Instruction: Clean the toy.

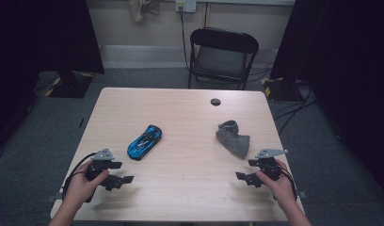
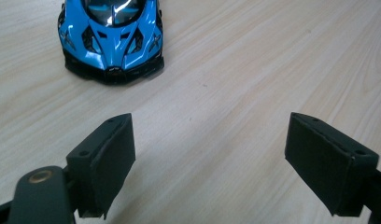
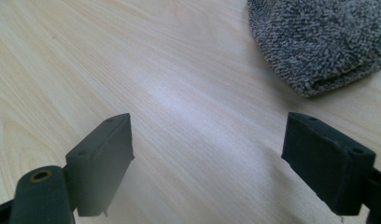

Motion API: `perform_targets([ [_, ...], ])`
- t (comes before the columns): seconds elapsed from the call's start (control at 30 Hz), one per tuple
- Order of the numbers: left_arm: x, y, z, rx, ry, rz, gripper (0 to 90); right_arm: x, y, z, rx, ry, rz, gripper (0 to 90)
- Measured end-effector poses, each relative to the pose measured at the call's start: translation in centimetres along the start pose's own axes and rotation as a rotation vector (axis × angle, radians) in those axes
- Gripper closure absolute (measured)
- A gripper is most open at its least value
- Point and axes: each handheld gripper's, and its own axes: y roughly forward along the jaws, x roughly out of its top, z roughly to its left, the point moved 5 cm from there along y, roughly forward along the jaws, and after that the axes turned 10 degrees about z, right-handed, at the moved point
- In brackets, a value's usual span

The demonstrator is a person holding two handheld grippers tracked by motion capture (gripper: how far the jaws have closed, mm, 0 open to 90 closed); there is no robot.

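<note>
High view: a person is holding a two-jaw gripper in each hand above the near edge of a pale wooden table (image 1: 190,113), with the blue toy car (image 1: 144,141) taken here as the landmark. The left gripper (image 1: 118,172) is hovering just beside the car, on its near side, toward the person; its jaws are standing wide apart and are gripping nothing. The right gripper (image 1: 244,170) is waiting well to the right of the car, likewise spread wide and empty. A grey sock (image 1: 233,138) is lying crumpled to the right of the car, apart from it and nearer the right gripper. A dark round hole (image 1: 215,101) is showing in the tabletop beyond the car and to its right, and a black folding chair (image 1: 222,56) is standing on the floor past the table's far edge.

In the left gripper view the car (image 2: 111,37) is pointing its nose back at the left gripper (image 2: 209,163), sitting ahead of the left-hand jaw rather than centred in the gap, so the hand is probably needing to shift before closing. In the right gripper view the sock (image 3: 324,42) is lying ahead of the right-hand jaw of the right gripper (image 3: 207,163). Each tool is judged to be stationed open nearest its own object, ready for an approach.
</note>
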Motion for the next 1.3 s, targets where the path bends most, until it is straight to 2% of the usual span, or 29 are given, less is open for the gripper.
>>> perform_targets([
  [0.2,-0.5,-0.3,0.0,0.002,0.011,-0.002,15.9,-0.5,0.2,0.1,0.007,0.0,0.001,16.0],
  [0.7,-2.5,0.1,0.3,0.009,0.041,0.047,15.9,-2.0,0.0,-0.1,-0.007,-0.003,0.013,16.0],
  [1.03,-2.9,0.2,0.5,0.018,0.053,0.04,16.1,-2.7,0.0,-0.3,-0.017,-0.008,0.02,15.9],
  [1.3,-3.4,0.1,0.9,0.045,0.067,0.03,16.2,-2.9,0.0,-0.3,-0.033,-0.026,0.011,15.7],
])
